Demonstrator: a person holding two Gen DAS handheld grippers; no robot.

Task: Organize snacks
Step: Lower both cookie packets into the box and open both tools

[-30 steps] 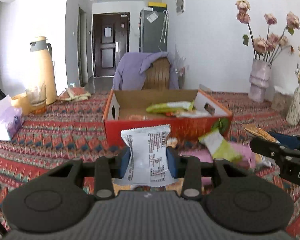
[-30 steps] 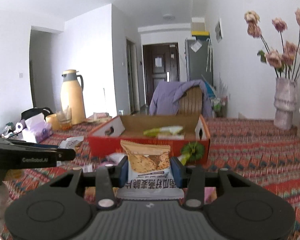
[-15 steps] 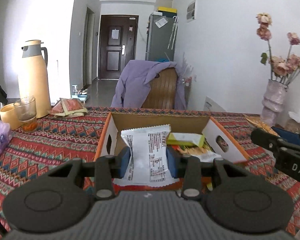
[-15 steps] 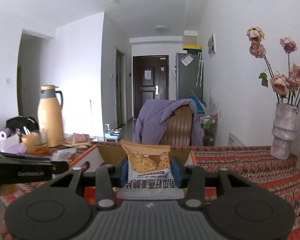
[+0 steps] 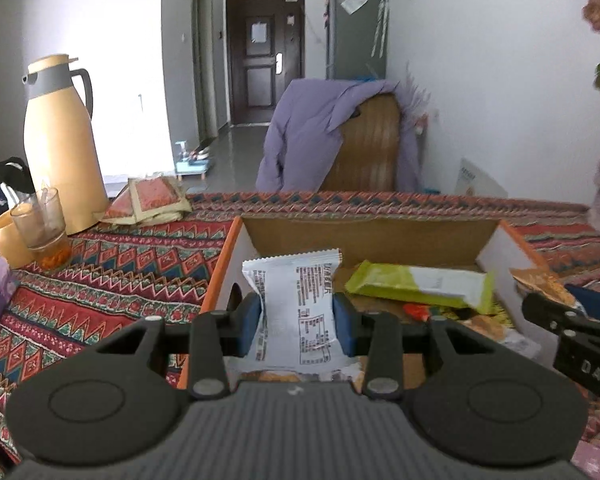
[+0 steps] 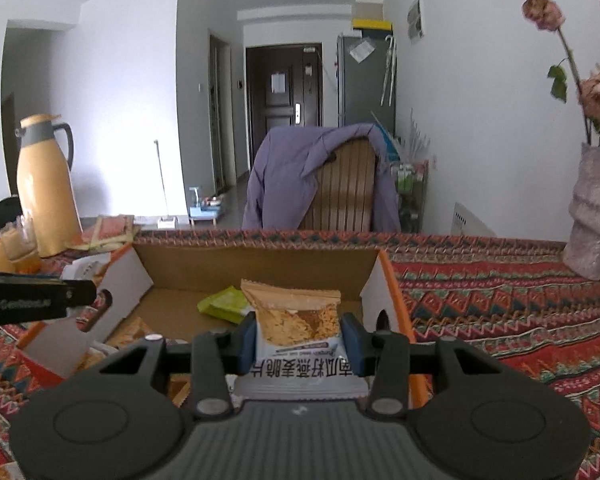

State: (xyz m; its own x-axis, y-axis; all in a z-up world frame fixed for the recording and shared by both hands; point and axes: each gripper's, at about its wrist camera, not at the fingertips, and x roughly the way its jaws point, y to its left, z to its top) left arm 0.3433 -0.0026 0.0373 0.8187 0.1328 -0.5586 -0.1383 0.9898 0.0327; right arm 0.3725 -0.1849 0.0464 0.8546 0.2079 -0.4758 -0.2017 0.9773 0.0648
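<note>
Nearest, the left gripper (image 5: 296, 322) pinches a white crinkled packet (image 5: 296, 312) printed with dark text, its blue pads (image 5: 249, 322) pressed into both sides. The packet hangs over the near left corner of the cardboard box (image 5: 364, 236). The right gripper (image 6: 299, 342) clamps a tan and white packet (image 6: 296, 320) with a grainy picture on its front, held above the near right part of the same box (image 6: 260, 264). Each tool's black arm crosses the other camera's edge, on the side toward the box.

The box is open-topped, plain brown inside, with orange rims and white end walls cut with hand holes. Inside lies a flat yellow-green and white wrapper (image 5: 420, 286) toward the far right, over smaller wrappers that are too blurred to make out.

The box sits on a woven cloth (image 5: 112, 276) of red zigzags and diamonds. Left of the box stand a glass (image 5: 42, 226) with something orange in the bottom, a smooth tan jug (image 5: 60, 140) with a grey collar and handle, and a pile of flat red sachets (image 5: 148, 200). Right of the box stands a ridged pale vase (image 6: 592, 216) of dried pink flowers.

Beyond the box a wooden chair (image 5: 364, 148) is draped in a purple jacket, with a dark door (image 5: 264, 56) behind.
</note>
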